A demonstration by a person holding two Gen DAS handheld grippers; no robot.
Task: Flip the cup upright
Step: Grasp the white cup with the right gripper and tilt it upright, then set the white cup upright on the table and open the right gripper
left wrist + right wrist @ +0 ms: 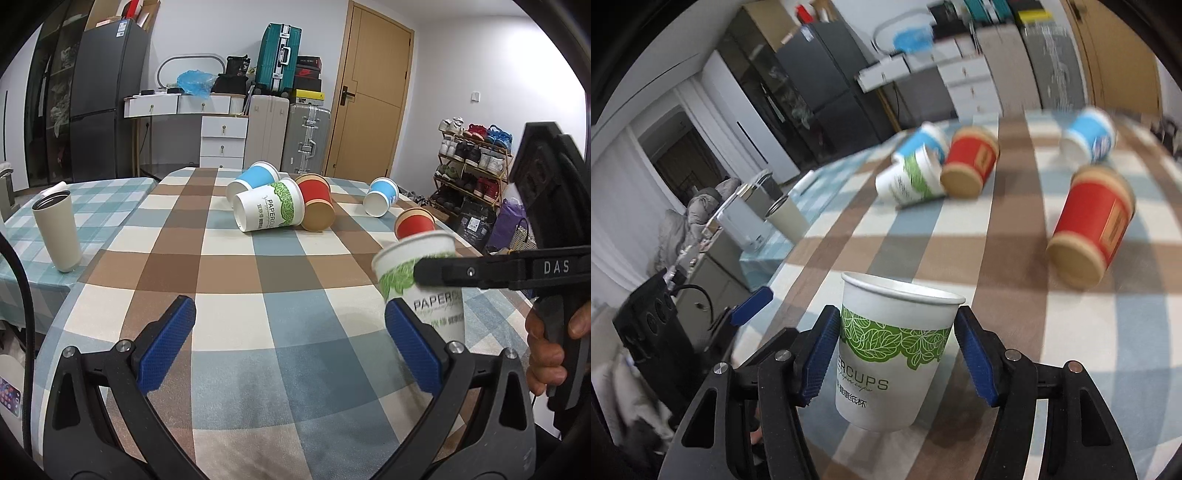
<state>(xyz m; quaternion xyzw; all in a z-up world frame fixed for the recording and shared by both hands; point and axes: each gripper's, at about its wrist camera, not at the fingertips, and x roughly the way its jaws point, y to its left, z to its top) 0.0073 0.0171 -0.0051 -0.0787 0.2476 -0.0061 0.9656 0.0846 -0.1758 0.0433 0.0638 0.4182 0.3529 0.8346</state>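
My right gripper (892,354) is shut on a white paper cup with a green leaf band (890,354). The cup is upright, mouth up, and held just above the checked tablecloth. The same cup (424,284) shows at the right of the left wrist view, with the right gripper's finger (480,273) across it. My left gripper (291,343) is open and empty, low over the table's front part. Other cups lie on their sides further back: a white and green one (269,210), a blue one (255,177), a red one (316,203), another blue one (382,195) and another red one (413,223).
A tall beige tumbler (57,230) stands upright at the left on a second table with a teal checked cloth (103,206). The table's right edge (480,258) runs close beside the held cup. Suitcases, drawers and a shoe rack stand beyond the table.
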